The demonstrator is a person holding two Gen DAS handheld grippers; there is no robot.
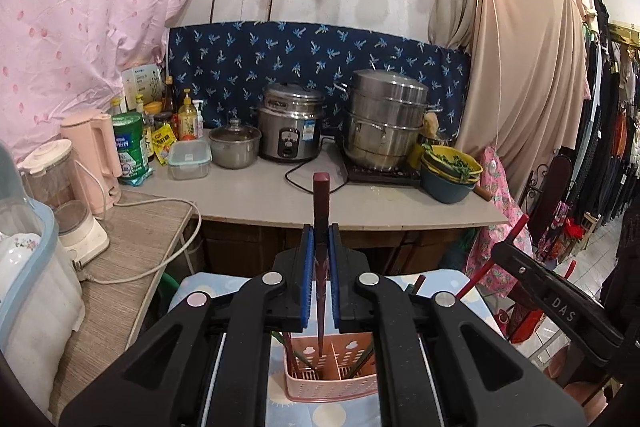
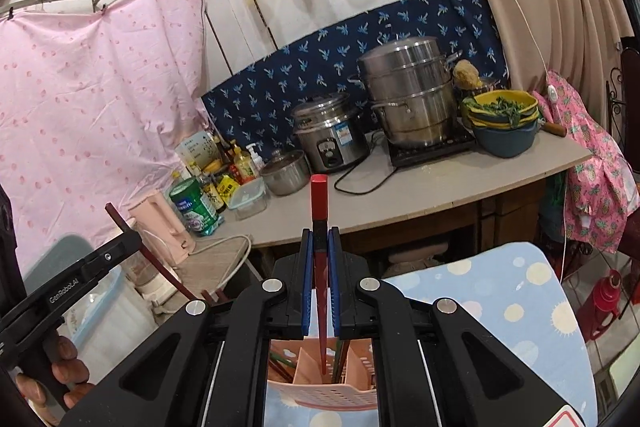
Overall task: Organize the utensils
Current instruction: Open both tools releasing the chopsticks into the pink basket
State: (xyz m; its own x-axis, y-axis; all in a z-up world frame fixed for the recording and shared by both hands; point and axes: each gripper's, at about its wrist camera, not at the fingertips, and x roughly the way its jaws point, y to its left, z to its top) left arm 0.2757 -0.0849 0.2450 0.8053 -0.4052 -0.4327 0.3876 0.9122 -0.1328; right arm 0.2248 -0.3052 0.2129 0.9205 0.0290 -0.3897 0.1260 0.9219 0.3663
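While both claws are raised above the pink utensil holder (image 1: 330, 367), one chopstick is carried in each.

Item 1, left claw (image 1: 321, 259): clamped narrow on a dark maroon chopstick (image 1: 321, 203), gripped mid-length between the blue pads, thick end up, tip directed down toward the divided compartments. The hold is judged to serve a vertical drop into a chosen slot.

Item 2, pink utensil holder: stood on a blue dotted cloth (image 2: 500, 291); several chopsticks are already leaned inside.

Item 3, right claw (image 2: 321, 259): clamped narrow on a bright red chopstick (image 2: 319, 199), held likewise, tip over the holder.

Views compared: the holder's interior grid is shown plainly by the left wrist view only; the hand (image 2: 60, 379) on the left tool, and more cloth, are shown by the right wrist view only. The cluttered surface (image 1: 360, 203) behind appears in both.
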